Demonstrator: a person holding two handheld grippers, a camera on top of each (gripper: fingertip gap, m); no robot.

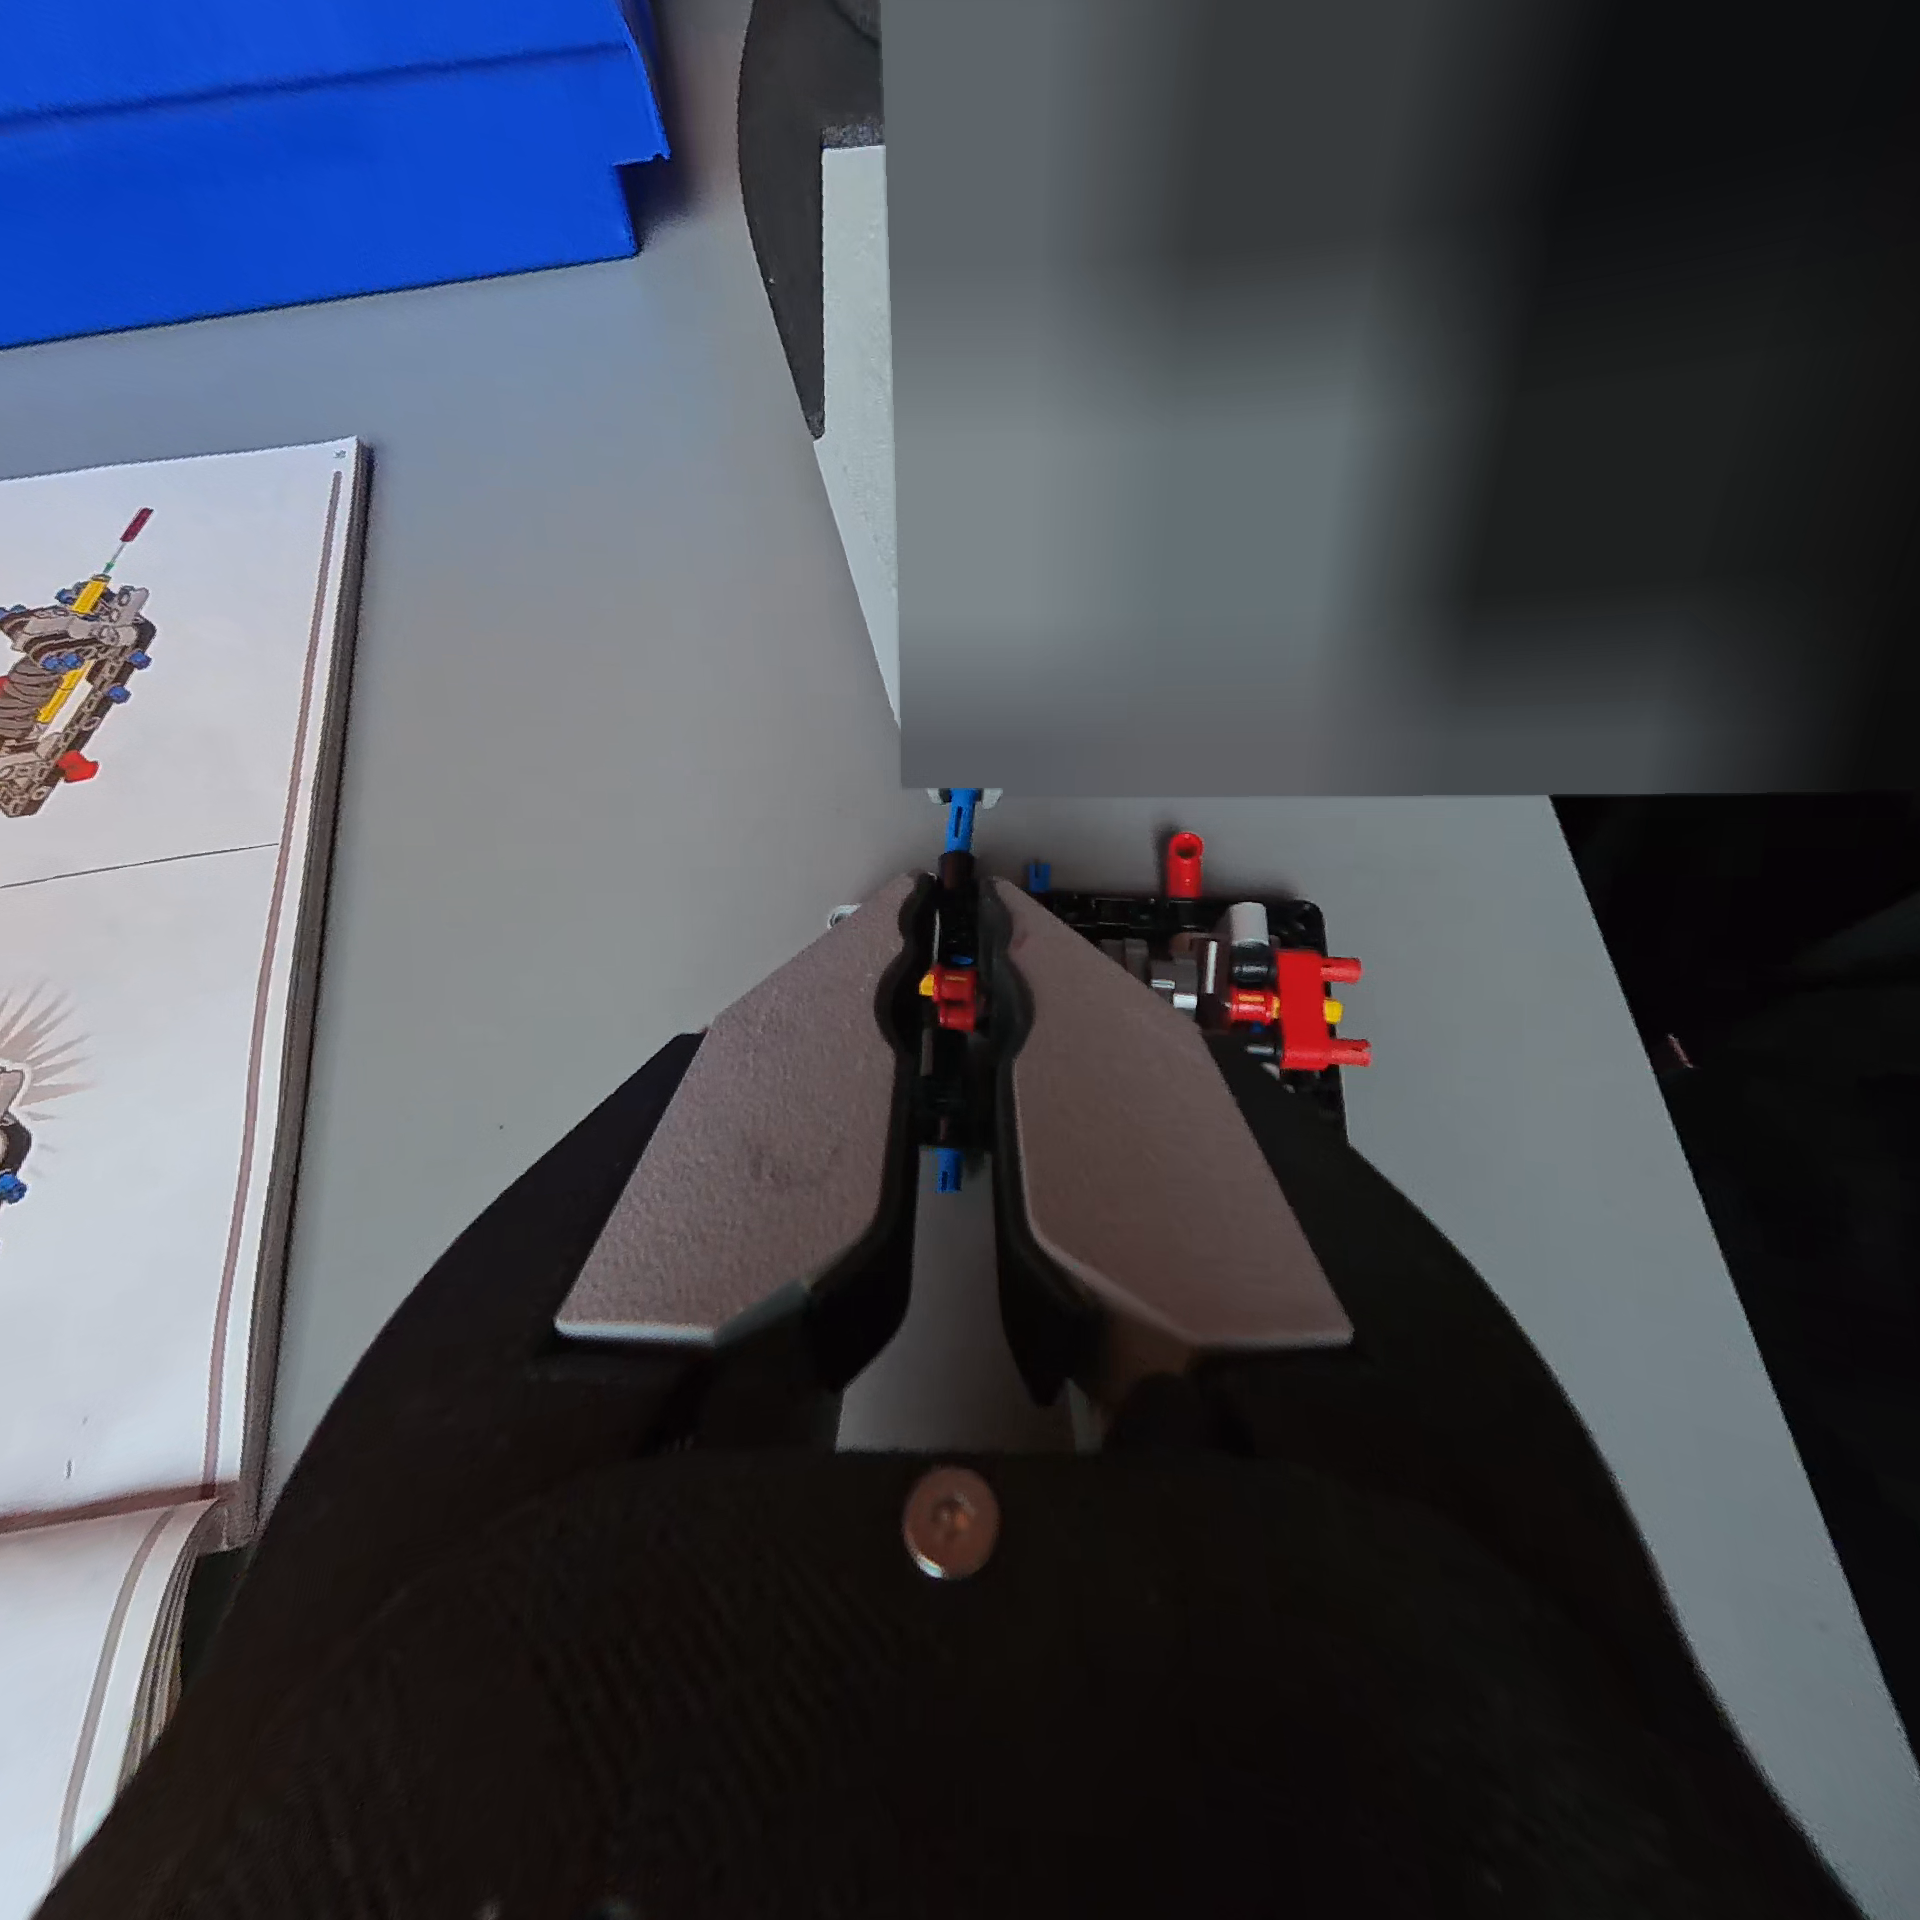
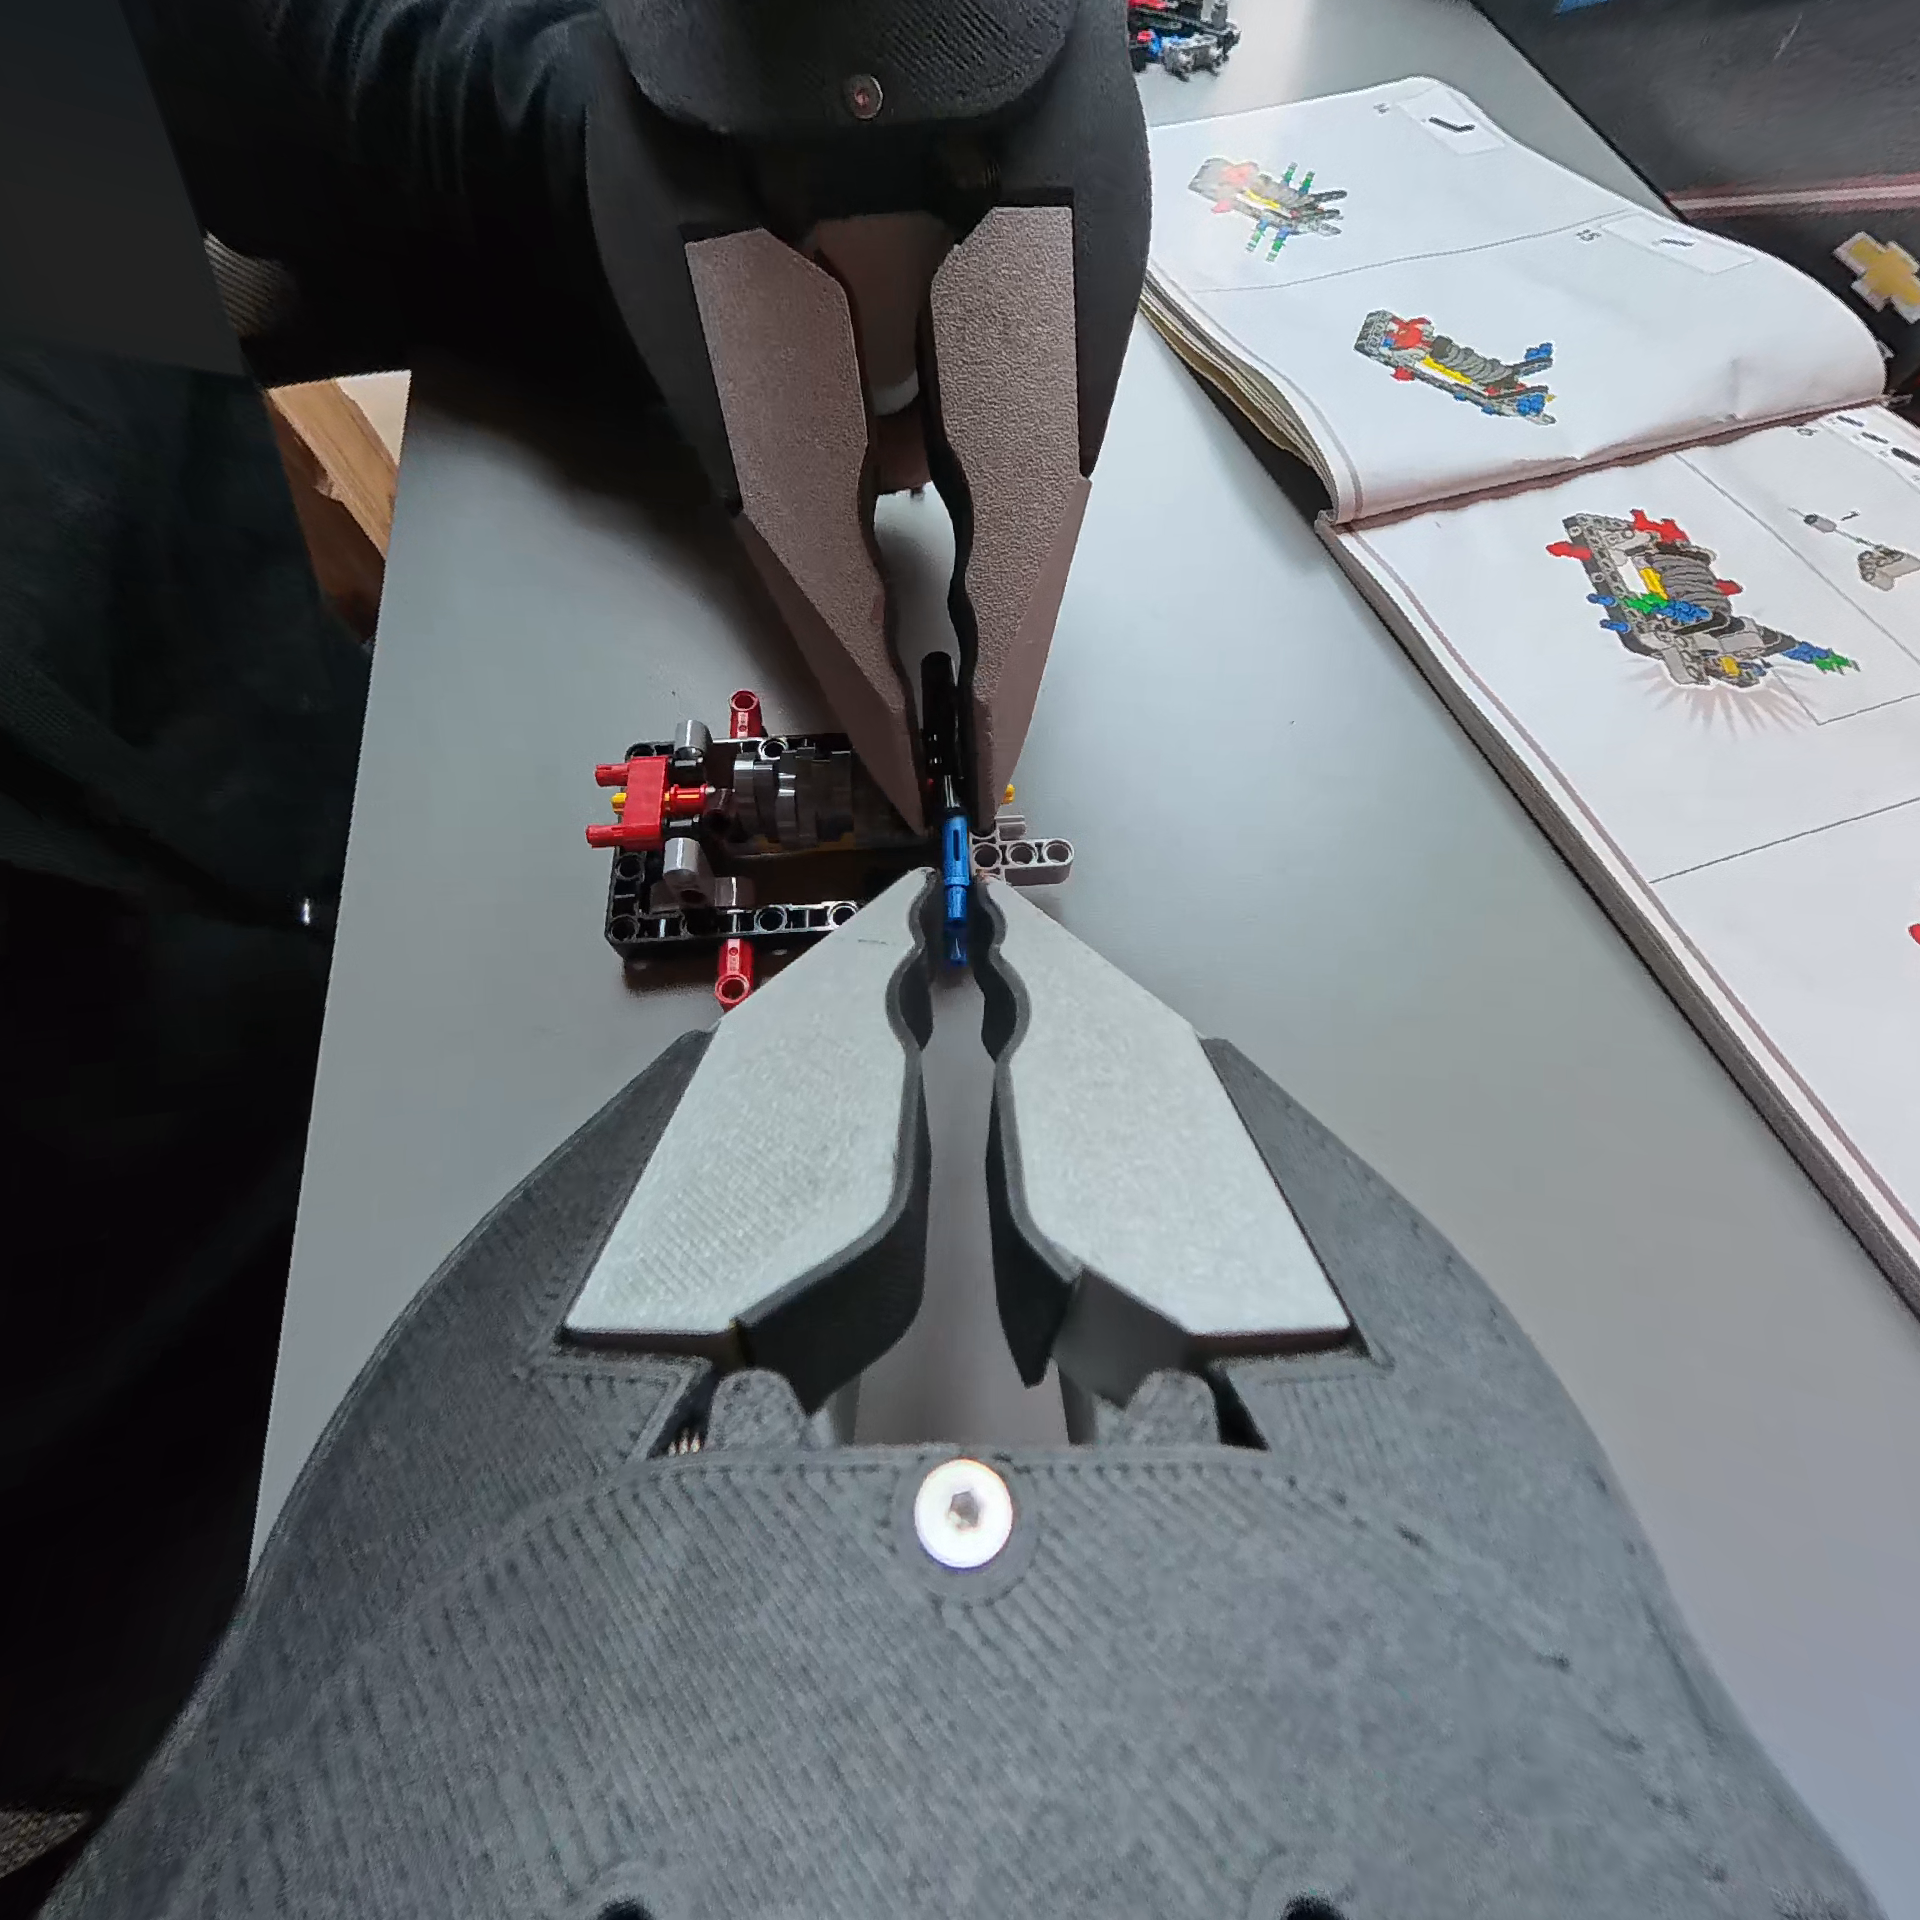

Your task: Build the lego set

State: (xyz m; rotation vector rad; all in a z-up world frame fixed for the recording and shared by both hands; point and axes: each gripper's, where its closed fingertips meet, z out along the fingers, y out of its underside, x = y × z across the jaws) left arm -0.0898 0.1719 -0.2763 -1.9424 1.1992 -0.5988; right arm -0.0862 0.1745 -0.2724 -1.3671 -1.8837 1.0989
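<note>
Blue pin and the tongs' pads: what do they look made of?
Blue pin: looks like moulded plastic, smooth and slightly glossy, with a highlight along its shaft. Right tongs pads: matte grey with a fine grainy texture, possibly printed plastic or a rubbery facing; the pictures cannot settle which.

hand-held gripper (image 2: pixel 956 914) | black ribbed body | grey wavy-edged fingers | silver screw
</note>
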